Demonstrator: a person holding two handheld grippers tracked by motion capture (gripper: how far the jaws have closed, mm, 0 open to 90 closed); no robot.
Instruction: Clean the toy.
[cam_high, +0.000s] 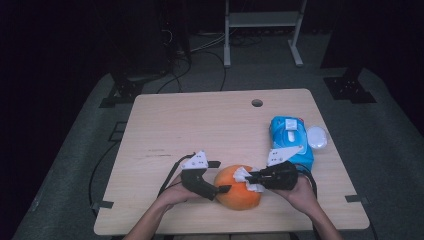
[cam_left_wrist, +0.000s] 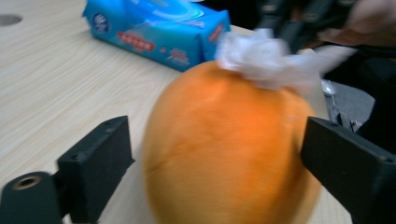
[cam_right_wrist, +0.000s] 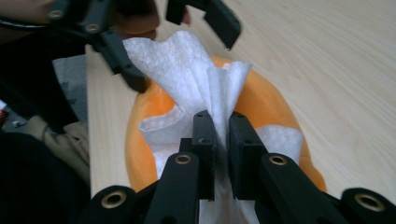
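step in hand: wiping the orange fruit (cam_high: 238, 194) at the desk's (cam_high: 200, 120) near edge. right tool (cam_right_wrist: 222, 140) pinches the white wipe (cam_right_wrist: 187, 70); left tool (cam_left_wrist: 215, 154) straddles the fruit, jaws spread, pads apart. next: steady the fruit, resume wiping.

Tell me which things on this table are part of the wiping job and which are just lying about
In the job:
- orange ball-shaped object, between the open jaws of the left gripper
- white wipe, pinched in the right gripper and lying on the orange object

Lying about:
- blue wipes pack, on the table
- round white lid, beside the pack
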